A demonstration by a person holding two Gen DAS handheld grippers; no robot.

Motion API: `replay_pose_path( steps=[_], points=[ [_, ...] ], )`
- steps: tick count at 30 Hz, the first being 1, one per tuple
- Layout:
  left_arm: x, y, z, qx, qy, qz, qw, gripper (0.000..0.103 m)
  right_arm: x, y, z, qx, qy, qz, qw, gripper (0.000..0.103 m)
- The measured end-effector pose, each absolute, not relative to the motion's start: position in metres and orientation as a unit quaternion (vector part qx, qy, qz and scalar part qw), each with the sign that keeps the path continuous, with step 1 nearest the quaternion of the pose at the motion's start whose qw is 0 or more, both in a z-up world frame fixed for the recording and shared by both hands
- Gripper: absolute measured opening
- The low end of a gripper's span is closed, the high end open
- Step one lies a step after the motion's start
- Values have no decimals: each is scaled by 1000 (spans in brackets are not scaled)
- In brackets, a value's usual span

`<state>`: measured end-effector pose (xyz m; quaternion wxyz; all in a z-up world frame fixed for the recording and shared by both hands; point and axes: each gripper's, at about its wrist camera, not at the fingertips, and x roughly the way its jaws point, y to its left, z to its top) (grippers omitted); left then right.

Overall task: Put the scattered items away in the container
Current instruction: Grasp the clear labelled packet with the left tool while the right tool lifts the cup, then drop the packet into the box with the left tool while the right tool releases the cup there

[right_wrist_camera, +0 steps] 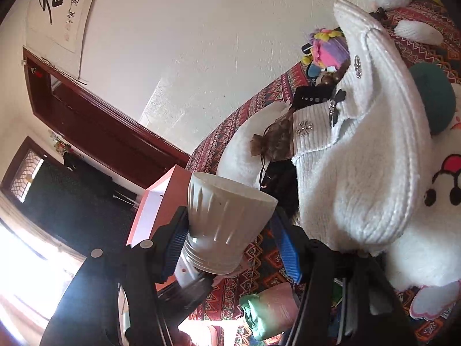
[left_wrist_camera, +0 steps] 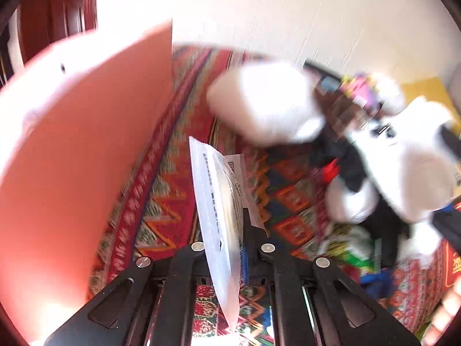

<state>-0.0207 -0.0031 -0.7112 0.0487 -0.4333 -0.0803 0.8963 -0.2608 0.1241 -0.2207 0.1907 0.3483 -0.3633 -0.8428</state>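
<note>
In the left wrist view my left gripper (left_wrist_camera: 230, 230) is shut on a clear plastic zip bag (left_wrist_camera: 216, 190) with a printed label, held edge-on above the patterned cloth. The salmon-coloured box (left_wrist_camera: 86, 144) stands close on the left, its wall filling that side. In the right wrist view my right gripper (right_wrist_camera: 230, 230) is shut on a white ribbed lamp bulb (right_wrist_camera: 227, 216). Its blue pads (right_wrist_camera: 288, 250) sit on either side of the bulb's body. The same box (right_wrist_camera: 155, 210), with a white inside, stands behind and left of the bulb.
A white knitted sweater (right_wrist_camera: 360, 158), white plush toys (left_wrist_camera: 268, 101) and black clothing (left_wrist_camera: 345, 161) lie piled on the red patterned cloth (left_wrist_camera: 173, 178). A green and pink packet (right_wrist_camera: 268, 311) lies low in the right view. A white wall and a dark red door frame (right_wrist_camera: 100, 121) are behind.
</note>
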Motion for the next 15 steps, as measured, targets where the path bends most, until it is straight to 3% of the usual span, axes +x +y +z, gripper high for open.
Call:
replay_pose_path(
  steps=[8, 12, 14, 15],
  points=[
    [34, -38, -583, -273, -70, 959, 27, 5, -260, 120, -216, 344, -356, -849, 187, 57],
    [37, -108, -564, -244, -108, 963, -39, 5, -260, 117, -215, 345, -350, -851, 186, 57],
    [18, -150, -587, -291, -151, 940, -91, 14, -259, 115, -214, 346, -345, -852, 188, 57],
    [7, -171, -604, -335, -174, 919, -113, 46, -259, 113, -214, 346, -342, -853, 189, 57]
  ],
)
